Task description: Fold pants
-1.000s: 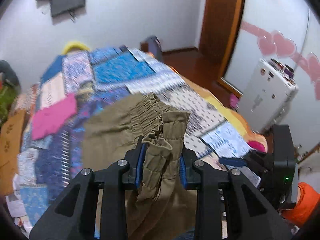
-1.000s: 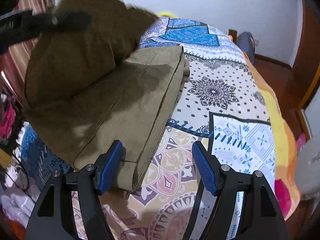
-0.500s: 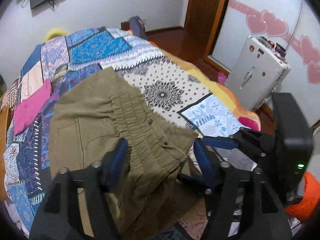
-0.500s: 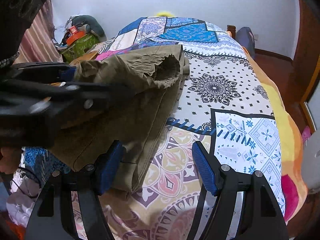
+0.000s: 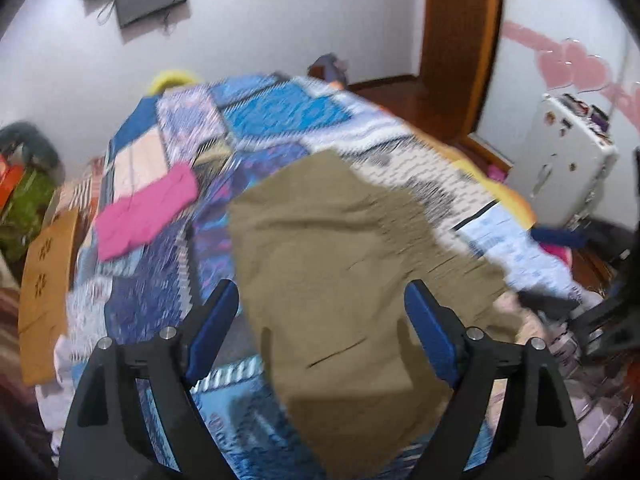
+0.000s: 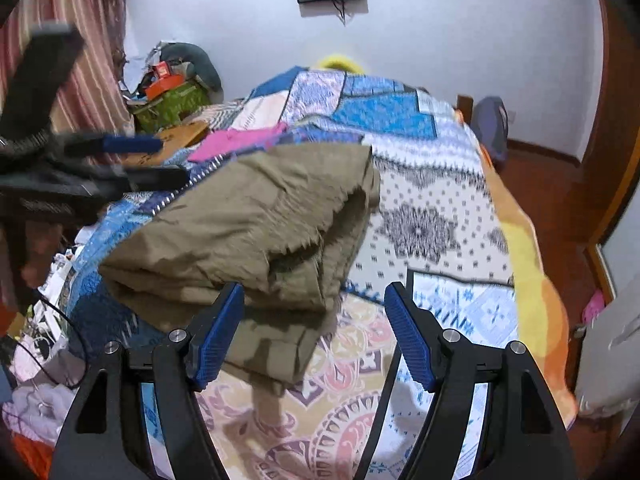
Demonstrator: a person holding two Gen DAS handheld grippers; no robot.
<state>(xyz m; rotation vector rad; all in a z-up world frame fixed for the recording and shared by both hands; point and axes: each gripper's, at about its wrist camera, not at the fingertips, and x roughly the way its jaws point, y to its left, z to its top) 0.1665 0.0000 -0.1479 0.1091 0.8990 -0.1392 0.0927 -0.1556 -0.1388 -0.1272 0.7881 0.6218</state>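
Jaws released on both grippers above the crumpled olive pants (image 6: 256, 216) with gathered waistband, on the patchwork quilt (image 6: 420, 216).

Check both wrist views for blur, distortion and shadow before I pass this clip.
Left wrist view: heavy motion blur smears the bedspread and the pants, though the left gripper stays sharp. Right wrist view: mostly crisp, blurred only toward its left edge; a soft shadow lies under the pants' near edge. Both views: strong fisheye bending and dark corners.
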